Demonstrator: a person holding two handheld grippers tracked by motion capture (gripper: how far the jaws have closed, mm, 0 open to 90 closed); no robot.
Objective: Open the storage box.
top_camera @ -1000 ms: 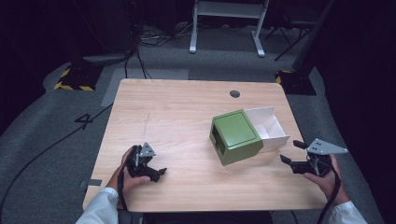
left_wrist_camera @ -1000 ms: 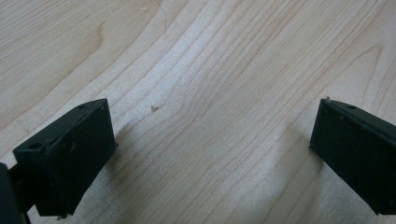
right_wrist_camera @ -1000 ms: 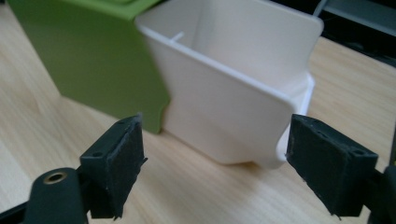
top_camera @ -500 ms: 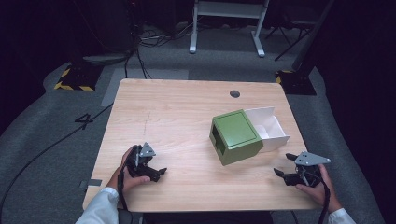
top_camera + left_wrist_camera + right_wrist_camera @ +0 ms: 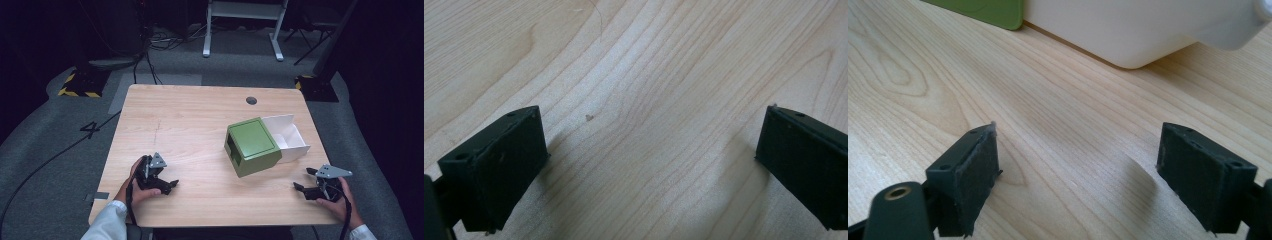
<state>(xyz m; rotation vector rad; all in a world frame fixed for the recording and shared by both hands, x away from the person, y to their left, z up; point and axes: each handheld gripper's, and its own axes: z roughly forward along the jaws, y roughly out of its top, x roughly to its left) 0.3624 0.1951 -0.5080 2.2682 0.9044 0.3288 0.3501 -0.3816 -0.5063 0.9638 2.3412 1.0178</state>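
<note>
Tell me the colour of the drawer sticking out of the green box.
White; the drawer shows best in the high view.

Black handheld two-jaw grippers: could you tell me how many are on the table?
2: the left gripper at the near-left edge, the right gripper at the near-right corner beside the green box; both open, empty.

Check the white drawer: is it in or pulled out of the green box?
Pulled partway out. The white drawer sticks out of the green box on its far right side, its inside showing empty.
</note>
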